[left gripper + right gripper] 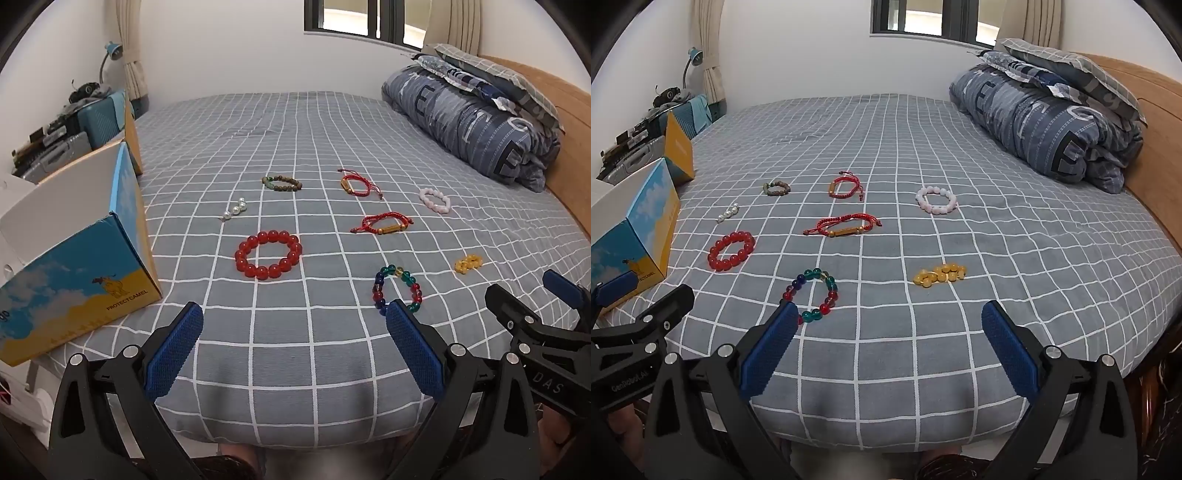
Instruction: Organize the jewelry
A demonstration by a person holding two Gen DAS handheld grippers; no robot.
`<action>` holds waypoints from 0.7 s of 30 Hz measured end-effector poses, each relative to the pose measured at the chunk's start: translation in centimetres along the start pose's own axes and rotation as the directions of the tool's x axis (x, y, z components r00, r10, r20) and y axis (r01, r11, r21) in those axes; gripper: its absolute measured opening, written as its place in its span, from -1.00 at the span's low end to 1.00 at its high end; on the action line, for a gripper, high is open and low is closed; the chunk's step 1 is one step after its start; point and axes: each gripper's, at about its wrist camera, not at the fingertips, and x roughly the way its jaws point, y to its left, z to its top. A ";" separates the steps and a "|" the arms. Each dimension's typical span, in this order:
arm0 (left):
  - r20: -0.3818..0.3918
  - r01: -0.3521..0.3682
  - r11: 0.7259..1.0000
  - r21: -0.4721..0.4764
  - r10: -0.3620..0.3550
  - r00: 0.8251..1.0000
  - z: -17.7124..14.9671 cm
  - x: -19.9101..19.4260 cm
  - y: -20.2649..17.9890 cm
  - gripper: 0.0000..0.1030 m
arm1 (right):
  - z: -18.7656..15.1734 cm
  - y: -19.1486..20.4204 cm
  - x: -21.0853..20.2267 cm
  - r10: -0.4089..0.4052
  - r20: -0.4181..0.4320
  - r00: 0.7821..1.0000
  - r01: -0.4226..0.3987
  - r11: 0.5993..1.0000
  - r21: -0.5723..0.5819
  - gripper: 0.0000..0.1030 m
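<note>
Several bracelets lie on the checked bed sheet [295,350]. A big red bead bracelet [268,254] [731,251] lies left of centre. A multicoloured bead bracelet [397,290] [812,295] lies nearest, just past the fingers. Two red cord bracelets [384,224] [846,226], a brown bead bracelet [282,182], a pink one [436,200] [936,200], a yellow one [468,263] [940,275] and pearls [234,210] lie farther off. My left gripper [295,321] is open and empty. My right gripper [890,317] is open and empty, to the left one's right.
An open blue and yellow cardboard box [74,258] [639,236] sits on the bed's left edge. A folded quilt and pillows [480,122] lie at the far right by the wooden headboard [569,155]. Cluttered shelves [55,133] stand beyond the box.
</note>
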 end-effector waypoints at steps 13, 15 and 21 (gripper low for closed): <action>-0.007 -0.005 1.000 0.001 0.005 1.000 -0.2 0.6 -0.4 0.89 | 0.0 -0.3 0.2 -0.005 0.003 1.000 0.005 1.000 -0.001 0.85; -0.008 -0.005 1.000 0.002 0.005 1.000 -0.2 0.7 -0.5 0.89 | 0.0 -0.3 0.3 -0.006 0.003 1.000 0.006 1.000 -0.003 0.85; -0.011 -0.001 1.000 -0.002 0.001 1.000 -0.2 0.5 -0.1 0.89 | 0.0 -0.2 0.3 -0.009 0.004 1.000 0.009 1.000 -0.005 0.85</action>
